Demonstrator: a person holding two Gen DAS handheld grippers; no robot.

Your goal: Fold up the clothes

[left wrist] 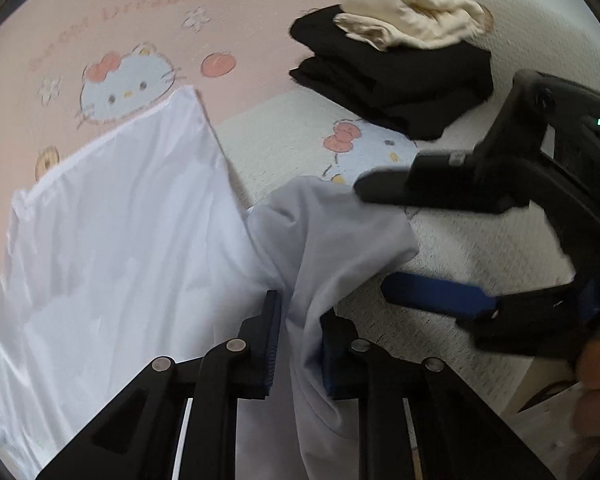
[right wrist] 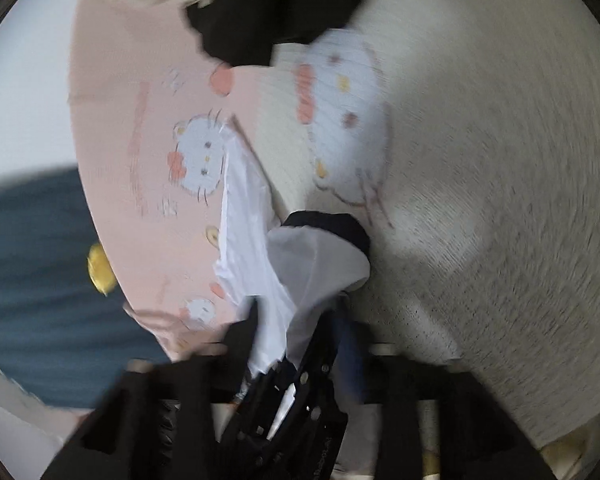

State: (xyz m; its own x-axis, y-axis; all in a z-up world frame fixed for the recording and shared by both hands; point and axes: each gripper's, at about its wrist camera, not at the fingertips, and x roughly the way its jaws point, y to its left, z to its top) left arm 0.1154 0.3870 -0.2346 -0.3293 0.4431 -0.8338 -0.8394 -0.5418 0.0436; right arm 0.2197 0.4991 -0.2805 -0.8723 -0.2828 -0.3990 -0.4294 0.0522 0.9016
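White garment (left wrist: 112, 232) pinched in left claw (left wrist: 298, 344); right claw (left wrist: 374, 240) agape beside folded stack (left wrist: 400, 84).

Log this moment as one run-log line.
left tool: shut on white garment | right tool: open, beside it | folded pile: behind

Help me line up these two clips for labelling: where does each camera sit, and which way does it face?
Left wrist view: sits on the left gripper, looking down along its fingers at the white garment pinched between them; the open right gripper and a fingertip show at right.
Right wrist view: sits on the right gripper, blurred, looking down over the bed; the left gripper shows below, gripping the garment.
Both share the garment, the cat-print blanket and the black folded stack.
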